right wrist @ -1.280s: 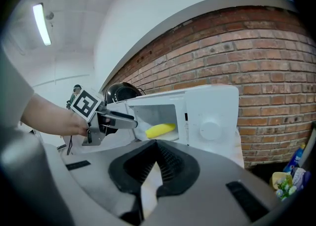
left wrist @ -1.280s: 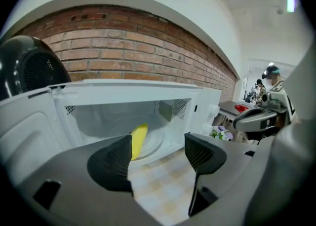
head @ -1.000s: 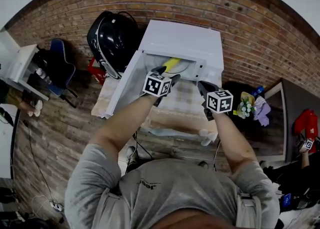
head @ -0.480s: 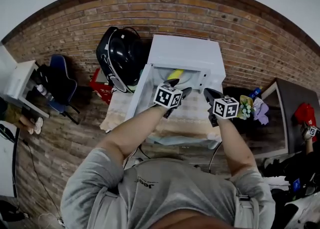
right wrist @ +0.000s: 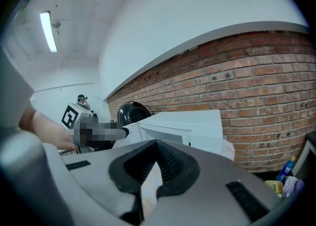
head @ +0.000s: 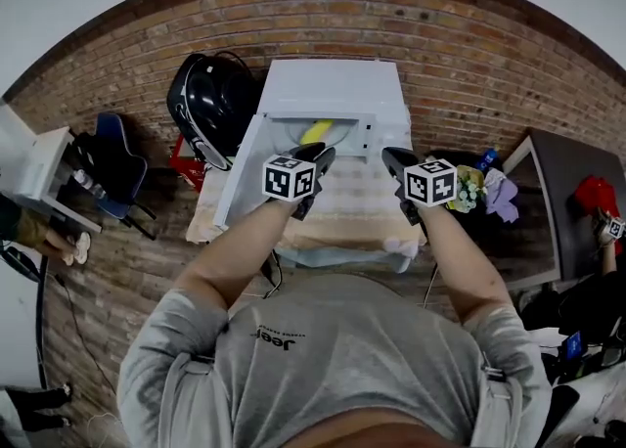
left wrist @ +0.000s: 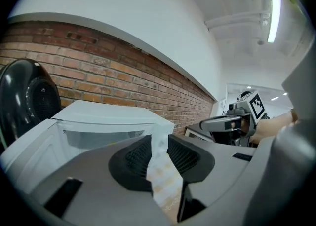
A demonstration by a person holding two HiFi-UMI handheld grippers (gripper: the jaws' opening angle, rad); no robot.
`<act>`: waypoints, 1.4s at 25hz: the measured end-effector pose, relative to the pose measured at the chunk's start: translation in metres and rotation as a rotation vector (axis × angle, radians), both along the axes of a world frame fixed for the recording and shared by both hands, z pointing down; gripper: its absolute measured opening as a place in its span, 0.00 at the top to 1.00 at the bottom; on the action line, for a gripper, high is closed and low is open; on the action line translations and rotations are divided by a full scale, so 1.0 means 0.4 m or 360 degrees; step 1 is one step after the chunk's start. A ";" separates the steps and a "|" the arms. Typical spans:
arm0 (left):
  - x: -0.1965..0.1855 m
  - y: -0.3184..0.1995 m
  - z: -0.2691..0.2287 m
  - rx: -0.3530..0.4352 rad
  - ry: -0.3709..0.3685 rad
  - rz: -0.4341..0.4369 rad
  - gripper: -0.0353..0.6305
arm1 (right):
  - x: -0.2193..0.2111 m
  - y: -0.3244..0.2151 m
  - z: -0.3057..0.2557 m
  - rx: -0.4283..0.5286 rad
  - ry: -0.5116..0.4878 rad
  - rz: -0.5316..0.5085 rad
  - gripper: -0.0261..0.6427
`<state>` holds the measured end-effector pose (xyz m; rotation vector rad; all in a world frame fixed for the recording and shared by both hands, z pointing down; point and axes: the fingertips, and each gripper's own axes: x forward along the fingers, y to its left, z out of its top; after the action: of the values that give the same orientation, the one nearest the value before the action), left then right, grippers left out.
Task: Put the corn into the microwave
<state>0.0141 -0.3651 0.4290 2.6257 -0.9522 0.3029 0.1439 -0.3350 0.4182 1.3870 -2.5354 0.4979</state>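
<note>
The yellow corn [head: 316,130] lies inside the white microwave [head: 337,84], whose door [head: 240,167] hangs open to the left. My left gripper [head: 316,158] hovers just in front of the opening, apart from the corn. Its jaws are closing with nothing between them; through the narrow gap [left wrist: 159,143] only the tablecloth shows. My right gripper [head: 392,157] is level with it to the right of the opening, shut and empty, its pads meeting at the tip [right wrist: 157,146]. The corn is hidden in both gripper views.
The microwave stands on a table with a pale checked cloth [head: 352,211] against a brick wall. A round black appliance [head: 210,99] sits to its left. A blue chair [head: 112,157] is further left; flowers [head: 468,187] and a dark table [head: 577,211] are at the right.
Both grippers have drawn back from the microwave opening and risen. The left jaws have narrowed from wide open. The corn stays inside the microwave.
</note>
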 end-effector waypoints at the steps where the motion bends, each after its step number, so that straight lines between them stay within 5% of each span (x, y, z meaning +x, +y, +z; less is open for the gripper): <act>1: -0.002 -0.003 -0.008 0.0009 0.0004 -0.0018 0.78 | 0.005 0.001 -0.005 -0.0002 -0.0001 -0.0015 0.94; 9: -0.009 0.025 -0.052 0.0059 0.0002 -0.0101 0.91 | 0.054 0.026 -0.030 0.0034 -0.0025 -0.0066 0.94; 24: 0.095 0.214 0.017 -0.0070 0.0027 -0.0283 0.92 | 0.156 0.096 -0.029 0.0071 -0.0144 -0.0221 0.94; 35: -0.099 0.208 -0.107 0.0140 0.0025 -0.0220 0.92 | -0.008 0.092 -0.070 0.0046 -0.0169 -0.0185 0.94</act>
<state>-0.0255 -0.2821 0.3863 2.6190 -1.1599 0.2104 0.1408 -0.2983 0.3902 1.2443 -2.6991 0.5285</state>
